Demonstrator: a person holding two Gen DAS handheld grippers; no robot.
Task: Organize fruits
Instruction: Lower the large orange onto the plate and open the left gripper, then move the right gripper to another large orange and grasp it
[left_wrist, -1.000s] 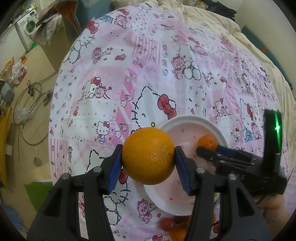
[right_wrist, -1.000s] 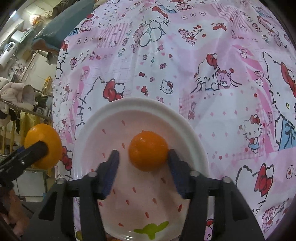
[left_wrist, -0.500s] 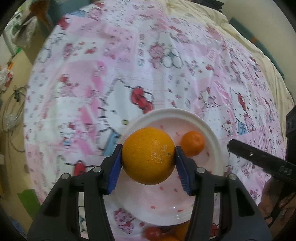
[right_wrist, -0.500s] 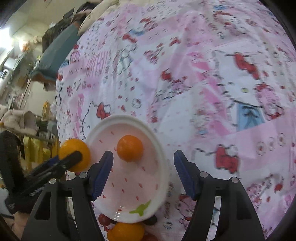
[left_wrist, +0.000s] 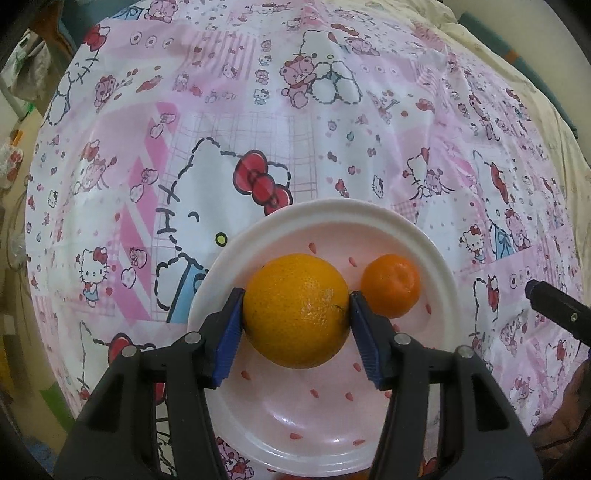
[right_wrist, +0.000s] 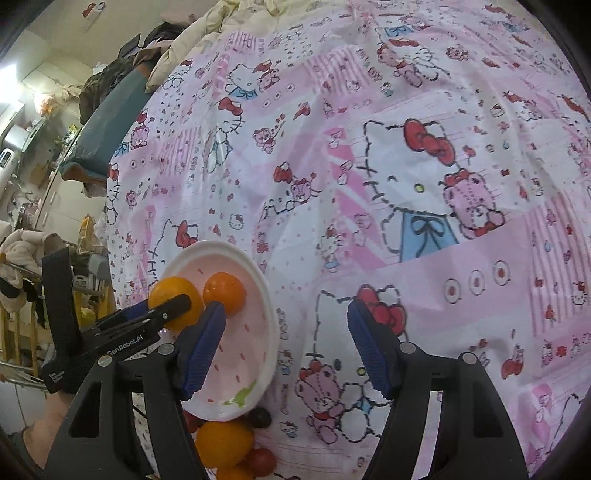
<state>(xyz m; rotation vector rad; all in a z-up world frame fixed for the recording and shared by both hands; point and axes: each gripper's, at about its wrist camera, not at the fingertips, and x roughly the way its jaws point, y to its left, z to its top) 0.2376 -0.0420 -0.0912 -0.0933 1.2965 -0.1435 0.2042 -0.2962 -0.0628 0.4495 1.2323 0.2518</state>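
Lowered since the earlier frame, the left tongs (left_wrist: 296, 311) grip the big orange (left_wrist: 296, 311) over the plate (left_wrist: 439, 266); their jaws just eased wider. Right tongs (right_wrist: 286, 345) have drawn aside, open and empty; the mandarin (left_wrist: 390, 285) lies on the plate.

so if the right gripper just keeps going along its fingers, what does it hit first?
Probably only the printed bedsheet. The right gripper is open and empty, and the plate lies off beside its left finger, though depth is uncertain.

Big orange (left_wrist: 295, 311), tangerine (left_wrist: 390, 285) over plate (left_wrist: 436, 258)

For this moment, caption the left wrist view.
Left gripper holds a large orange over the plate beside a tangerine.
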